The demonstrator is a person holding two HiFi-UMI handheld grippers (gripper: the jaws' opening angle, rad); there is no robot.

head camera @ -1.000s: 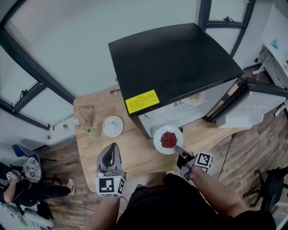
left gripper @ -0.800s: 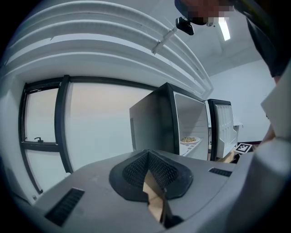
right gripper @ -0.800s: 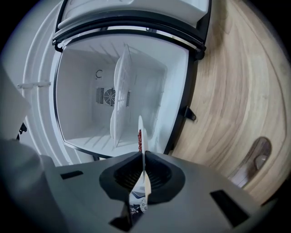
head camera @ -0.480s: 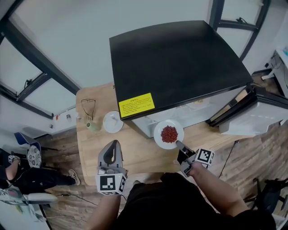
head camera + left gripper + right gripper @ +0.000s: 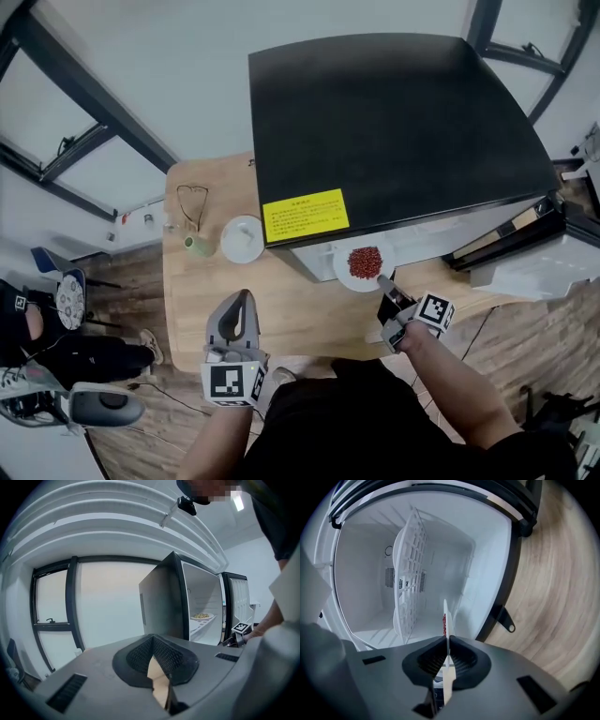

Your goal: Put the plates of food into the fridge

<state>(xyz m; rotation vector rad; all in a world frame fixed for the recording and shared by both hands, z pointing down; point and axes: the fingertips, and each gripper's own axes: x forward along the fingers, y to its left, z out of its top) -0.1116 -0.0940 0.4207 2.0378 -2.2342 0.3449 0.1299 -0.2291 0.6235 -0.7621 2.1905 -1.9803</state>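
Observation:
A white plate of red food is level at the open front of the black-topped fridge, its far rim under the fridge's top edge. My right gripper is shut on the plate's near rim. In the right gripper view the plate shows edge-on between the pads, in front of the white fridge interior and its wire shelf. A second plate of food rests on a fridge shelf. My left gripper hovers over the wooden table, shut and empty.
A small white plate, a green cup and a pair of glasses lie on the table's far left. The fridge door stands swung open at the right. A person sits on the floor at lower left.
My right gripper has carried the plate of red food forward and right, from over the table to the fridge opening. The left gripper has hardly moved.

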